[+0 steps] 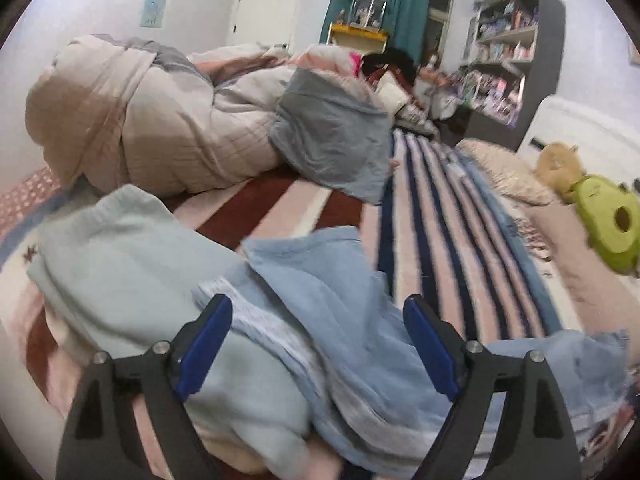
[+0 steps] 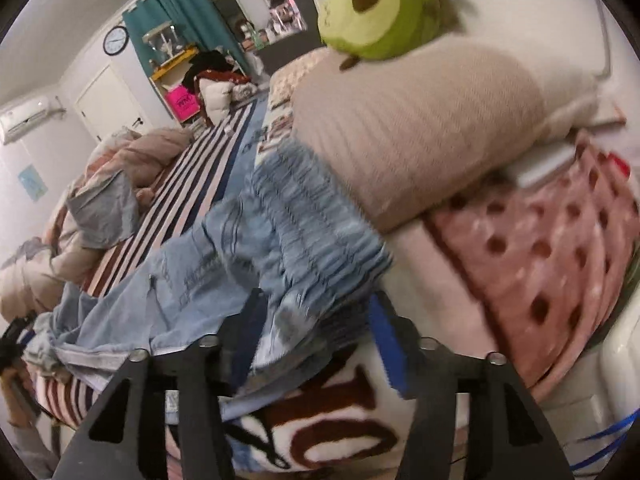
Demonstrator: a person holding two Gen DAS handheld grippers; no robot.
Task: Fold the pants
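Pale blue jeans point(image 2: 240, 248) spread across a striped blanket point(image 1: 440, 208) on the bed, long axis running from the gathered elastic waistband point(image 2: 316, 224) near the beige pillow point(image 2: 408, 128) down toward the leg ends at the far left of the right wrist view. Right gripper point(image 2: 316, 312) low over the waistband end, jaws parted to a middling gap, denim bunched between them but the pads apparently not pressing, so probably just let go rather than holding. Left gripper point(image 1: 318, 320) over the leg end, jaws spread wide, blue cloth lying under and between them, nothing pinched. Beside it to the left, a pale green garment point(image 1: 120, 264) partly overlapped by the jeans; whether it belongs to the task cannot be told. Green plush toy point(image 2: 372, 8) perched on the pillow, well clear. Crumpled quilt point(image 1: 152, 112) heaped at the far side of the bed, apart from the jeans. Fabric rumpled rather than flat, so likely early or mid-fold. Next grasp hinging on that lengthwise lie: right hand nearer the waistband, left hand nearer the legs, each end reachable without crossing over. Motion blur hiding finer creases.
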